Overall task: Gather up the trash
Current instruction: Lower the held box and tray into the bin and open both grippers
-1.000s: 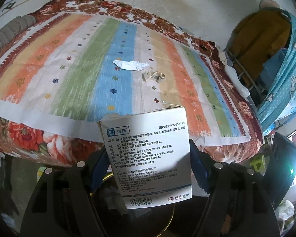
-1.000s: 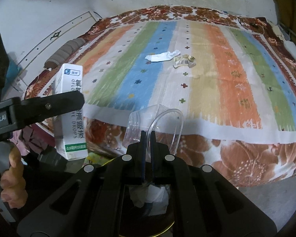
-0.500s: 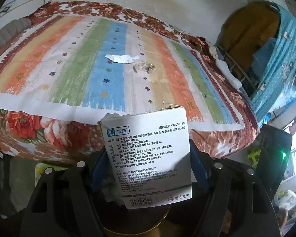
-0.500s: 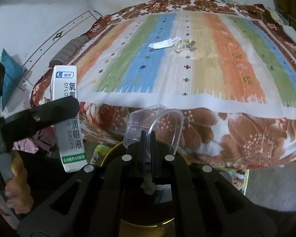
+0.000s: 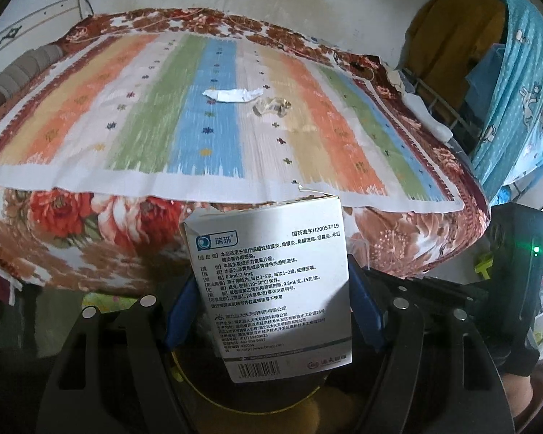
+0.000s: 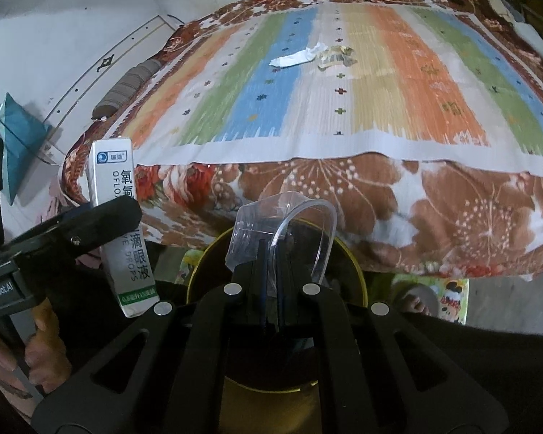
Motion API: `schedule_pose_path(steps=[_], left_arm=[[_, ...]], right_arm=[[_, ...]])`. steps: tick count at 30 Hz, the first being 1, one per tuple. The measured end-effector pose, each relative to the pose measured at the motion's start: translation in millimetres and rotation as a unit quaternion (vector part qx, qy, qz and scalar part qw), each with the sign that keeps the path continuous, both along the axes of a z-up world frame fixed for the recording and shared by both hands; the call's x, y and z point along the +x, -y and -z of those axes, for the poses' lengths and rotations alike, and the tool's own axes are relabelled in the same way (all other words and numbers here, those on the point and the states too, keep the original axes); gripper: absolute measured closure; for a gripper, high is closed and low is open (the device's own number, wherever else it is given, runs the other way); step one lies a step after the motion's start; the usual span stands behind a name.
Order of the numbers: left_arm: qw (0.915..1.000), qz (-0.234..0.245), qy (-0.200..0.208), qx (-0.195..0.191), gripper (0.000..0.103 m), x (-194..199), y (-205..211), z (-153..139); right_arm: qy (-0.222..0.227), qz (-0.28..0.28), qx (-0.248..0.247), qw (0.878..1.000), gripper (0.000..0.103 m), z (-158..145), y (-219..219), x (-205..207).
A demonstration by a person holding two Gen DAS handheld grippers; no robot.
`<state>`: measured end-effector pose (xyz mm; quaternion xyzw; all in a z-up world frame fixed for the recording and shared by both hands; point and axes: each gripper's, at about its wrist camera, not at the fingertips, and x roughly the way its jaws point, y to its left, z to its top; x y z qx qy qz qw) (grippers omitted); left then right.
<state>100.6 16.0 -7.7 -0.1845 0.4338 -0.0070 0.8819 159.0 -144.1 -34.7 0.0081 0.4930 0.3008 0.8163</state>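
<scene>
My left gripper is shut on a white eye-drop box, its blue pads pressing the box's two sides. The box hangs over a dark bin with a yellow rim. In the right wrist view the same box shows at the left, held upright. My right gripper is shut on a clear plastic piece above the bin's rim. On the striped bedsheet lie a white paper scrap and a crumpled clear wrapper, side by side.
The bed's flowered edge stands just beyond the bin. A grey rolled pillow lies at the bed's far left. A blue curtain hangs to the right. A person's hand grips the left handle. A colourful mat covers the floor.
Both grippers have drawn back from the bed and sunk a little. The bed looks farther off, and the yellow-rimmed bin now shows under both grippers. Both grips are unchanged.
</scene>
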Motion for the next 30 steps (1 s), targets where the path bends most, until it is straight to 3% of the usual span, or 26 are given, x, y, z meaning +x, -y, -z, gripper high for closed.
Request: schedule_pose_path(steps=[10, 15, 16, 17, 19, 30], left_arm=[[0.9990, -0.026, -0.037, -0.004, 0.030, -6, -2, 21], [0.9988, -0.019, -0.042, -0.014, 0.027, -3, 0, 24], [0.9989, -0.020, -0.039, -0.015, 0.023, -4, -1, 23], [0.9989, -0.023, -0.038, -0.013, 0.017, -4, -1, 22], [0.9988, -0.031, -0.036, -0.015, 0.017, -6, -5, 21], [0.9961, -0.074, -0.046, -0.011, 0.017, -6, -21, 23]], right_arm=[[-0.014, 0.029, -0.007, 0.999, 0.100, 13, 11, -11], [-0.052, 0.031, -0.012, 0.998, 0.097, 26, 9, -6], [-0.057, 0.030, -0.008, 0.998, 0.090, 28, 9, -6], [-0.059, 0.031, -0.006, 0.998, 0.076, 29, 9, -6], [-0.051, 0.035, -0.004, 0.998, 0.064, 26, 11, -6], [-0.049, 0.032, 0.002, 0.998, 0.059, 25, 12, -5]])
